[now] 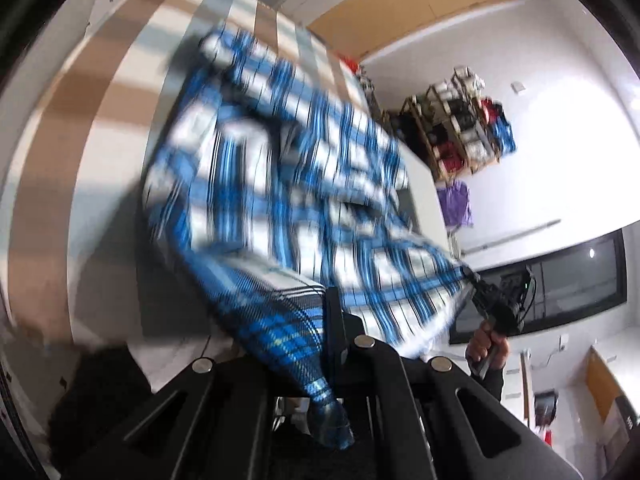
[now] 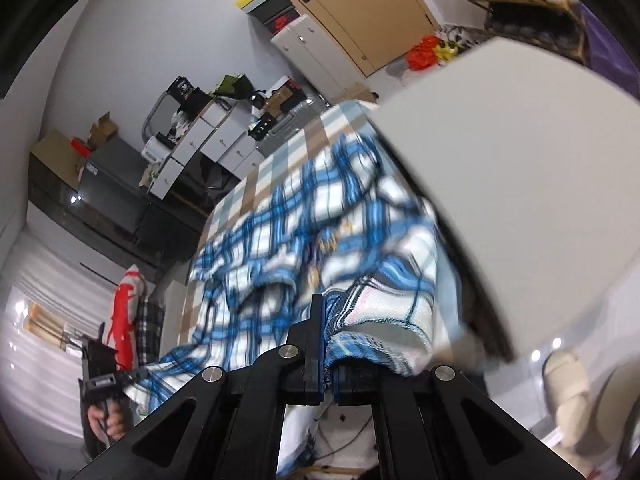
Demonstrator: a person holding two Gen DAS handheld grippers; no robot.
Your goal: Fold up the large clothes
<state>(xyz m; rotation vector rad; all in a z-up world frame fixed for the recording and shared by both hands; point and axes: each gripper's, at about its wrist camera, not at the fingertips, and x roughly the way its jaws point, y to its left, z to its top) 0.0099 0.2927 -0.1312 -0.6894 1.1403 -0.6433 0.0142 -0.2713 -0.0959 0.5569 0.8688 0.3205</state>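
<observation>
The blue plaid shirt (image 1: 280,184) is lifted and stretched between both tools, its far part trailing over the checked bed (image 1: 120,80) toward 11 o'clock. The left hand-held gripper (image 1: 332,360) is clamped on a bunched corner; the right hand-held gripper (image 2: 326,340) is clamped on a hem edge. The cloth is blurred, apparently mid-swing. Risk: the thin bunched corner could slip from the left jaws, or the shirt could land creased or off the bed's edge.
</observation>
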